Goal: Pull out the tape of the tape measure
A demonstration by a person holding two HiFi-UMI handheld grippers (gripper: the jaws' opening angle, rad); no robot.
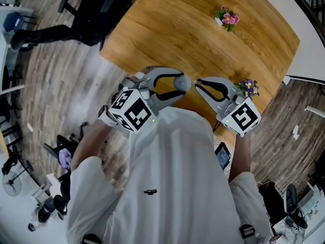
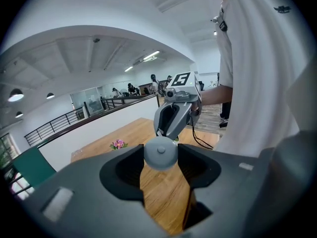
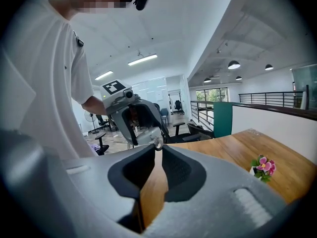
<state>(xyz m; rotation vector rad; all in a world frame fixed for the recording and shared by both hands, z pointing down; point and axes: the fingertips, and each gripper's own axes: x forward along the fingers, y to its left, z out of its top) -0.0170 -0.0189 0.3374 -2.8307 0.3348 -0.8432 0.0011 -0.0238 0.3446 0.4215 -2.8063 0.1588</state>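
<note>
Counter [image 1: 177, 29]: warm wood grain with a curved edge, standing on a grey plank floor [image 1: 61, 85]. A small pot of pink flowers [image 1: 227, 18] stands far out on it. A pot of purple flowers [image 1: 248, 88] sits just beside the right gripper [image 1: 197, 84], at the counter edge. The person's white shirt [image 1: 172, 177] covers the near edge in the head view. A dark office chair [image 1: 96, 9] stands off the counter's far corner.

Tape measure [image 2: 160, 153]: round, smooth grey case with a central button, held above the counter. The left gripper [image 1: 181, 83] has its jaws clamped on the case sides. The right gripper's jaws are nearly together, pinching the small metal end ring [image 3: 157, 144] at their tips. The two grippers face each other, tips close.
</note>
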